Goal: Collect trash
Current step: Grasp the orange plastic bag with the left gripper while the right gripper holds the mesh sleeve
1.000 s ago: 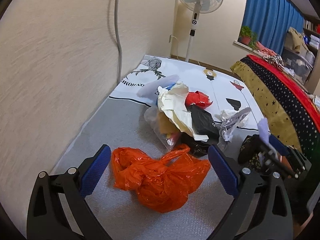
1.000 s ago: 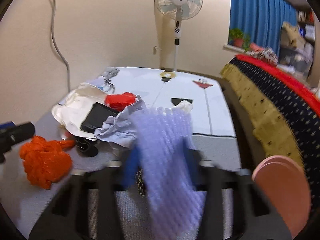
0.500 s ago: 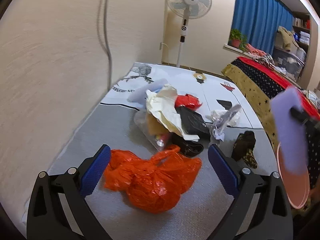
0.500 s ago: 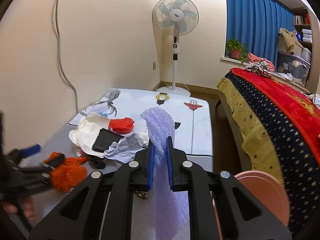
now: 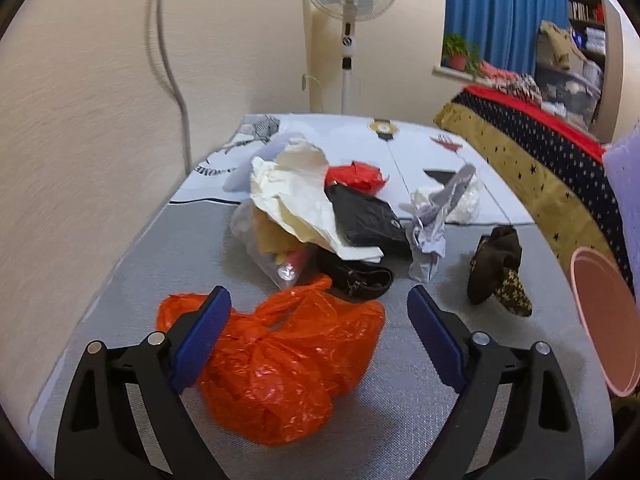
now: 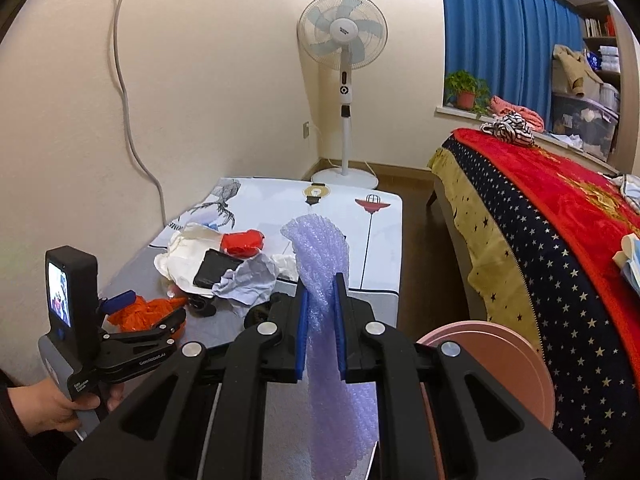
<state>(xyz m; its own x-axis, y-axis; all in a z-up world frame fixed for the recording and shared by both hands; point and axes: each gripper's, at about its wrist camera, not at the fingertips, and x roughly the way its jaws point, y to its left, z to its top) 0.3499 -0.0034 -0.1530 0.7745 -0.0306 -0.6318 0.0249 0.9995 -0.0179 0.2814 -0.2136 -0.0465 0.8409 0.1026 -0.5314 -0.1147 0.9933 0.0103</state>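
1. Bedroom floor, covered by a grey mat (image 5: 132, 280) and a printed white sheet (image 6: 280, 204), fills the lower half of both views; a fan (image 6: 343, 40) stands at top centre and a bed (image 6: 560, 216) runs down the right.

2. The right gripper (image 6: 320, 332) sits at lower centre of its own view, jaws clamped on a strip of lilac bubble wrap (image 6: 320, 248). The wrap stands above the pads and hangs below them, clear of the floor.

3. A pink bin (image 6: 496, 364) shows at lower right, just beside that gripper. My guess is the wrap is headed there; it is not yet in.

4. The left gripper (image 5: 320, 340) fills the bottom of its view. Its jaws have just been closing a little but stand wide, with an orange bag (image 5: 288, 364) lying between them on the mat. The left pad overlaps the bag's edge in the picture; the right pad is clear of it. No grip yet.

5. Left to collect, mid-frame in the left view:
   - cream paper (image 5: 292, 196)
   - red wrapper (image 5: 356, 174)
   - black pouch (image 5: 368, 220)
   - clear bag (image 5: 272, 256)
   - grey crumpled paper (image 5: 428, 236)
   - dark sock (image 5: 496, 268), lying apart at right

6. Judged so: early in the job, one piece lifted, one about to be taken, most of the pile untouched.
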